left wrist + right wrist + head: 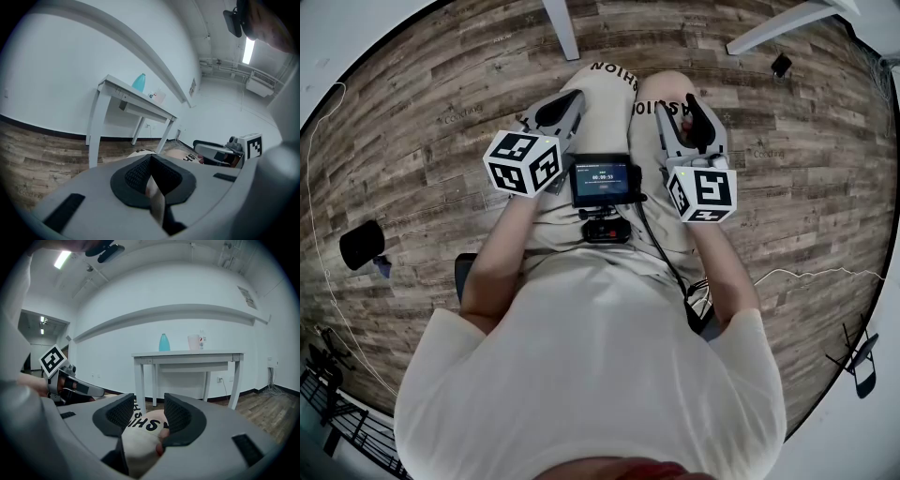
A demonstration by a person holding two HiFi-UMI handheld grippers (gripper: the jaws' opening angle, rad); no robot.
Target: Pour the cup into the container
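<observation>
Fingers on the left gripper (151,164) are pressed together; the right gripper's (149,411) are spread over a knee (140,427), pinching nothing. The cup (193,341) and teal container (164,342) stand on the desk (187,355), well apart from both grippers. So I'd walk over first, then grab the cup low and square.

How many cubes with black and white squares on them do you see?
2. One black-and-white marker cube is on the left gripper, the other on the right gripper, both over the person's lap.
</observation>
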